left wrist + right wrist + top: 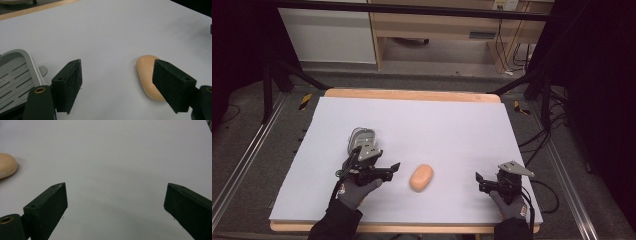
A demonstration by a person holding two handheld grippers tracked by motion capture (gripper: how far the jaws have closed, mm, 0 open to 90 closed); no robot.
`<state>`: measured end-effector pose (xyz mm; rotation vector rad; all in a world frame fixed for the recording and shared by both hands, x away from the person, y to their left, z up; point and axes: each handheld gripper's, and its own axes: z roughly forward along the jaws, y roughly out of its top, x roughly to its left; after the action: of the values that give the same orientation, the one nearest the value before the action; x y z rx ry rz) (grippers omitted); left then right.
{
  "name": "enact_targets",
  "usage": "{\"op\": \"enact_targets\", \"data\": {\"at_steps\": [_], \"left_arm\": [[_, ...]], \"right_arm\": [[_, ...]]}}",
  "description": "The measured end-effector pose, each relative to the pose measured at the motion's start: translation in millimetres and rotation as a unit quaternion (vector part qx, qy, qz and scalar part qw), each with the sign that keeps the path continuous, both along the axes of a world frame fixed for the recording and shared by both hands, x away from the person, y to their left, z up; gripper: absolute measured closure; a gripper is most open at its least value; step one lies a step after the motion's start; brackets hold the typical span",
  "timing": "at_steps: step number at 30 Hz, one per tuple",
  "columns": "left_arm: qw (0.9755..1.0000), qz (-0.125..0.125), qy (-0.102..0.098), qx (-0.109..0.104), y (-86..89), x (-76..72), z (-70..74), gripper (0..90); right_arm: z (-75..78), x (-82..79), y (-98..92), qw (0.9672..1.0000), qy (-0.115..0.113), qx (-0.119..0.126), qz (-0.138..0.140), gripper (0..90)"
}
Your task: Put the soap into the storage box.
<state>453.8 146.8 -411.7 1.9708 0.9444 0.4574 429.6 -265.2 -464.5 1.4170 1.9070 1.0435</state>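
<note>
One bar of soap point(421, 177), peach-coloured, lies flat on the white table point(452, 125) between the two grippers, near the front edge, with the grey slotted soap dish point(362, 137) behind the left hand. Left gripper point(394, 170) is open, empty, jaws aimed at the soap but short of it; right gripper point(479, 181) is open, empty, well apart. Looks like the approach step: next the left jaws must straddle the bar across its narrow width before closing.
</note>
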Motion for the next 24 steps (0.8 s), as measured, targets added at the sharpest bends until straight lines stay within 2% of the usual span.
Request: {"op": "enact_targets", "data": {"at_steps": [24], "left_arm": [[0.9996, -0.027, 0.010, 0.008, -37.2, 7.3, -2.2, 23.3]], "right_arm": [[0.4, 0.0, 2.0, 1.0000, 0.004, -0.005, 0.001, 5.3]]}}
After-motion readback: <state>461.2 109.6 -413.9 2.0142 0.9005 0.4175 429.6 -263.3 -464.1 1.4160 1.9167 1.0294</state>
